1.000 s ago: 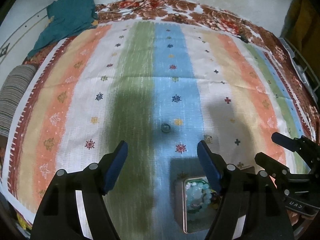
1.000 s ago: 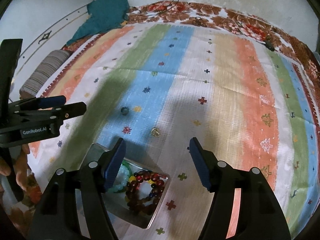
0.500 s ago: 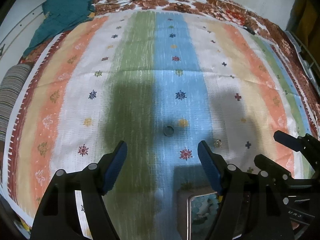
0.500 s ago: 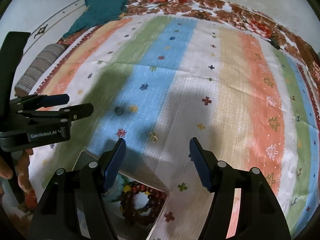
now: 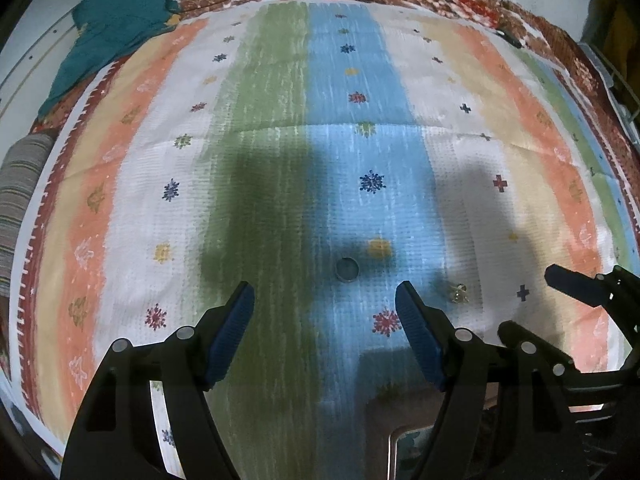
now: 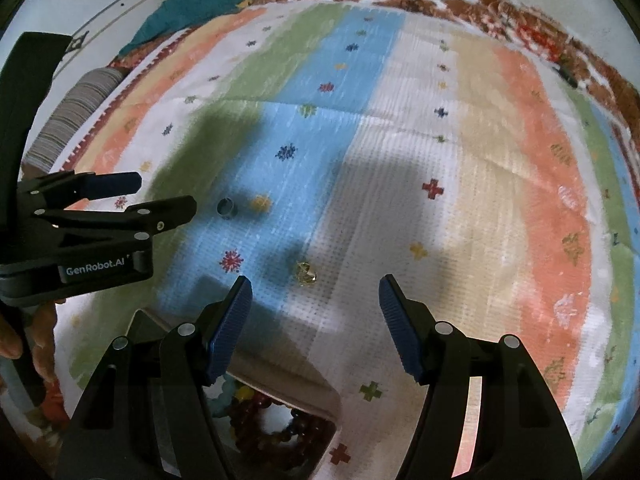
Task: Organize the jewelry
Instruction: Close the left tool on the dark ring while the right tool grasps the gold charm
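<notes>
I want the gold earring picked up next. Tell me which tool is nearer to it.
Right. The right tool hangs just short of the gold earring; the left tool faces the dark ring beside it.

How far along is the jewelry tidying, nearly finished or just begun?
Partly done. Beaded bracelets already lie in the metal tin. Nothing is in hand: the left gripper and right gripper are both open and empty. Left to do: the dark ring and the small gold piece are loose on the striped cloth, each just ahead of a gripper.
</notes>
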`<state>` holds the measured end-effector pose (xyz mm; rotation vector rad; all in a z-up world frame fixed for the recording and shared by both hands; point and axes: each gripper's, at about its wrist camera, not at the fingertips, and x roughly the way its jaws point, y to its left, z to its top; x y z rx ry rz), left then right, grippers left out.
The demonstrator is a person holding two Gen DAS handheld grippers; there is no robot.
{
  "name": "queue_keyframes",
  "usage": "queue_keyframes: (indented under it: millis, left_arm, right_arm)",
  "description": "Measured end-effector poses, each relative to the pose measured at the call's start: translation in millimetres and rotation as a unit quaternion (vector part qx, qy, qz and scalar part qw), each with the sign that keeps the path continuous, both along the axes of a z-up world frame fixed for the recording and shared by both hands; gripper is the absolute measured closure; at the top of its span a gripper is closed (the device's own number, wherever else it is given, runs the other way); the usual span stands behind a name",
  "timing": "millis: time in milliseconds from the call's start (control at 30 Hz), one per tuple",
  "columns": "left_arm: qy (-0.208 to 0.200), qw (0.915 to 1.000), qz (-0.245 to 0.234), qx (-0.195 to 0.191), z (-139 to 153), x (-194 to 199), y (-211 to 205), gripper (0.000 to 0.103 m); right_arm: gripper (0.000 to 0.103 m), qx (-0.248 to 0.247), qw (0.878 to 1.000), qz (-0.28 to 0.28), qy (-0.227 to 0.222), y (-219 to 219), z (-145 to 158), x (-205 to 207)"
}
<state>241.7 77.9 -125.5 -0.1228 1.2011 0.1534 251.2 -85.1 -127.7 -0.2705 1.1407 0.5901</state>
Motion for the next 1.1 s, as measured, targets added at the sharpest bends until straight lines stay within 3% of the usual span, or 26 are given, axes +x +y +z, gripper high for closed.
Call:
queue_keyframes:
  millis: [133, 267, 467, 567, 1000, 1100]
  left_arm:
    - [0.009, 0.9999, -0.004, -0.004, -7.3, 7.5, -0.4, 0.03]
    - [0.029, 0.9986, 0.003, -0.044, -18.7, 14.9, 5.9, 0.03]
    - [0.044, 0.9982, -0.003, -0.039, -30.9, 25.2, 3.8, 0.033]
    - [0.052, 0.998, -0.004, -0.035, -35.9, 30.0, 4.1, 0.037]
    - [0.074, 0.9964, -0.008, -0.04, -52.8, 42.9, 2.7, 0.056]
    - [0.078, 0.9962, -0.011, -0.036, -54.7, 44.5, 0.2, 0.061]
  right_arm:
    - [0.037, -0.005, 1.0, 0.001, 0.015, 5.0, -9.2, 5.5]
    - [0.037, -0.009, 1.0, 0.002, 0.022, 9.2, -14.5, 10.8]
    - [0.037, -0.016, 0.999, 0.011, 0.035, 16.9, -24.5, 16.3]
    - [0.045, -0.02, 0.999, 0.013, 0.044, 19.9, -31.5, 18.3]
    - [0.057, -0.042, 0.997, 0.018, 0.062, 28.9, -51.0, 22.2]
    - [0.064, -0.05, 0.997, 0.018, 0.061, 29.8, -53.3, 23.0]
